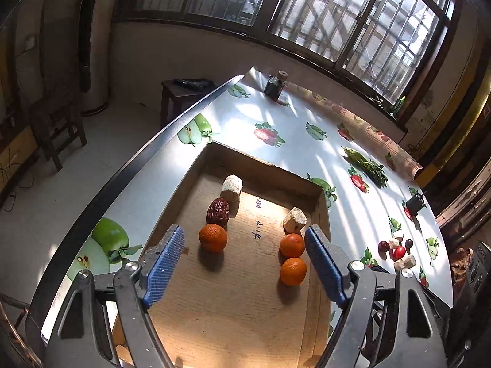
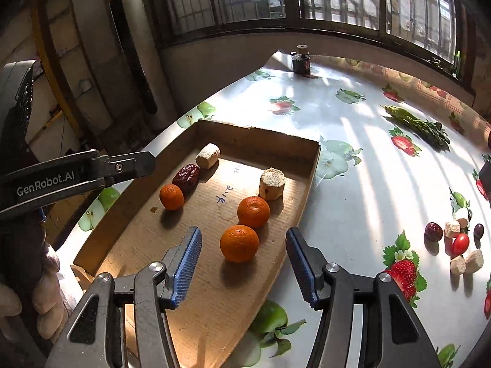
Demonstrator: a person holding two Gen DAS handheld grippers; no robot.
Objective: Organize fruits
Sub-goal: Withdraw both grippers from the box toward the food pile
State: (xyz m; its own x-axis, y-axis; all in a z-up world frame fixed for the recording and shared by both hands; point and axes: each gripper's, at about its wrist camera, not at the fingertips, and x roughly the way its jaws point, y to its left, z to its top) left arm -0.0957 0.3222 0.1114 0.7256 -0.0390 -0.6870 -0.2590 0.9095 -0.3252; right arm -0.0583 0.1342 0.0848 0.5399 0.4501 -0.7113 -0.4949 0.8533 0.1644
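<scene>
Cardboard tray [image 1: 190, 171]: shallow, open top, sits on fruit-print tablecloth [image 1: 276, 113] nr table's left edge; serves as the sorting bin.

Left row in tray, near to far: orange [image 1: 213, 238], red date [image 1: 218, 211], pale corn-cob piece [image 1: 232, 186]; each touching or just beside the next, so looks laid out on purpose as one line.

Right row: two oranges, near [image 2: 239, 243] and far [image 2: 253, 211], then 2nd cob piece [image 2: 272, 183] upright; grouped by kind, likely.

Left gripper [image 1: 244, 263]: jaws spread, nothing between pads; hangs above tray's near-middle, btwn the two rows.

Right gripper [image 2: 244, 268]: jaws spread; near orange sits ahead btwn the fingers, pads not touching it; reads as just set down, a judgement.

Unsorted pile [image 2: 454, 242]: far right on cloth, well apart from tray; dark plums, red tomato, cob bits; prob. next to fetch; task partway.

Dark jar [image 2: 301, 61]: far end of the table, not involved.
</scene>
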